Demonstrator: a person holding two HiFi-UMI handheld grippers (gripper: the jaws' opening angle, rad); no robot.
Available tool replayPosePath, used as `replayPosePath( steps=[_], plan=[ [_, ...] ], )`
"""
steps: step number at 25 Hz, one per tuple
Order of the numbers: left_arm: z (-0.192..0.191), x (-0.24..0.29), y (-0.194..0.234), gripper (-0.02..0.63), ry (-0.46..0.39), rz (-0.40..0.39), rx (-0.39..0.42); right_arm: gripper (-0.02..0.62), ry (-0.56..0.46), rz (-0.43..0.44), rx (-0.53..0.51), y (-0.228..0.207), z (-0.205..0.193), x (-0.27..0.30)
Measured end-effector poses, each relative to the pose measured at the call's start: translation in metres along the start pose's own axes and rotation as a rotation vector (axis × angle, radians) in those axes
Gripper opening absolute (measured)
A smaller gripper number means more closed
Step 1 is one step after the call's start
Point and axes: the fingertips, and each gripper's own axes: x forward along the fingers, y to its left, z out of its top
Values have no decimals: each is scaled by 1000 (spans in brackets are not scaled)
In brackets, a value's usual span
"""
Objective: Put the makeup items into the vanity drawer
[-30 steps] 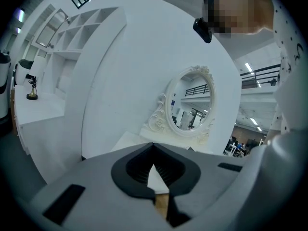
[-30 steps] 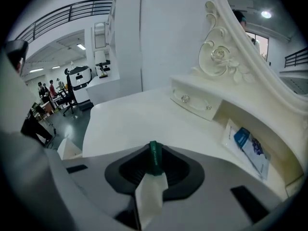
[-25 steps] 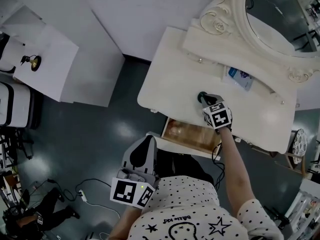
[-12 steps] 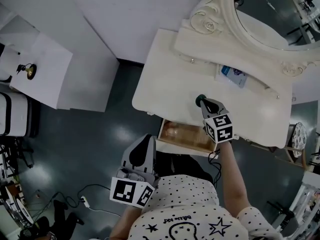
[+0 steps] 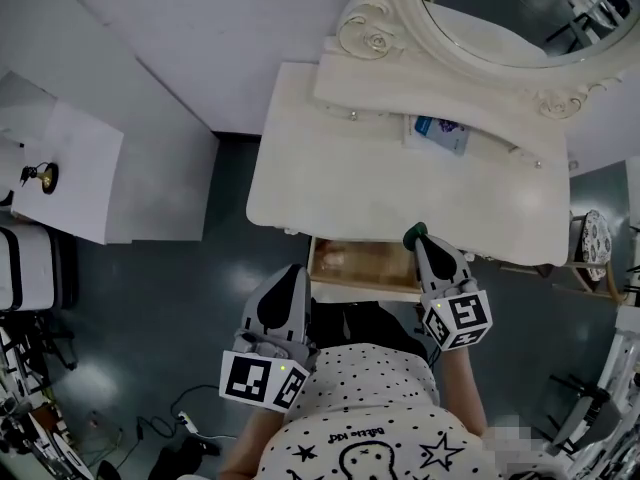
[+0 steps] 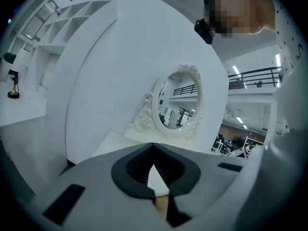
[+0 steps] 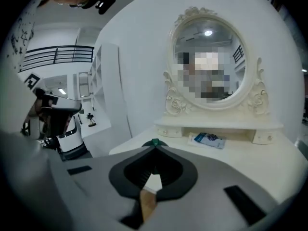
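Since a second ago the right gripper (image 5: 418, 240) has come back from the middle of the vanity top (image 5: 320, 183) to its near edge, over the right end of the open drawer (image 5: 358, 265), with its jaws closed on a small dark green item (image 5: 413, 233) at their tips. The left gripper (image 5: 294, 272) hangs near the person's body, left of the drawer, jaws together and empty.
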Motion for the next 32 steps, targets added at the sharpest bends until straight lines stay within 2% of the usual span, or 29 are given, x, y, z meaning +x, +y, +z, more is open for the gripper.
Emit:
replayPosePath(
  steps=[8,19,27,32],
  plan=[
    [-11,3,-8,-3,24,-44,44,8,-26,-59,44,12,-21,-61],
    [-12,4,-25,-3,19,-91,50,9,-32,-99,73,16,-28,-93],
    [-13,-6,-21,-3,13,-62,46,9,-29,-79,47,13,-26,-87],
    [-12,-13,-17,-3,6,-38,45,9,9,-28,-29,16,-30,-72]
  ],
)
